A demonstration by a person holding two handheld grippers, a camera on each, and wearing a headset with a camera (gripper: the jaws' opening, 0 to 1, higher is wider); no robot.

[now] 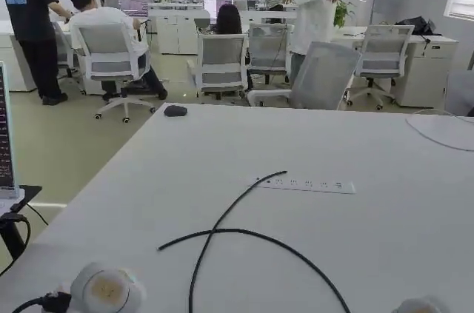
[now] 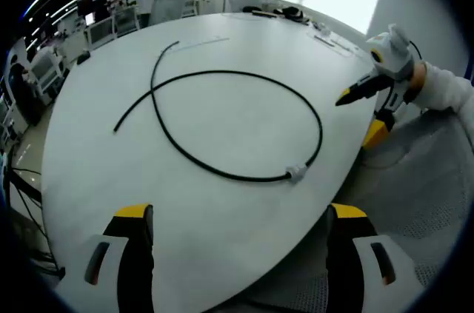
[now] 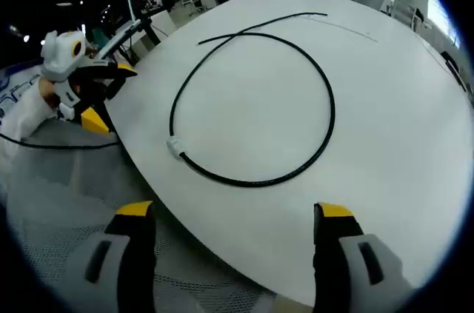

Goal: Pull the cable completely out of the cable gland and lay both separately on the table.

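Cable (image 2: 320, 124) lies in one big loop on the white table (image 1: 385, 246), crossing itself at the far side, with the small white cable gland (image 2: 296, 173) threaded on it near the edge closest to the person. Left gripper (image 2: 241, 213) and right gripper (image 3: 234, 211) hover at that edge, jaws spread wide, nothing held. Cable looks light, thin and floppy, and the gland hard and likely to slide. Best guess: pinch the gland with one gripper, take the cable just beside it with the other, and pull apart.
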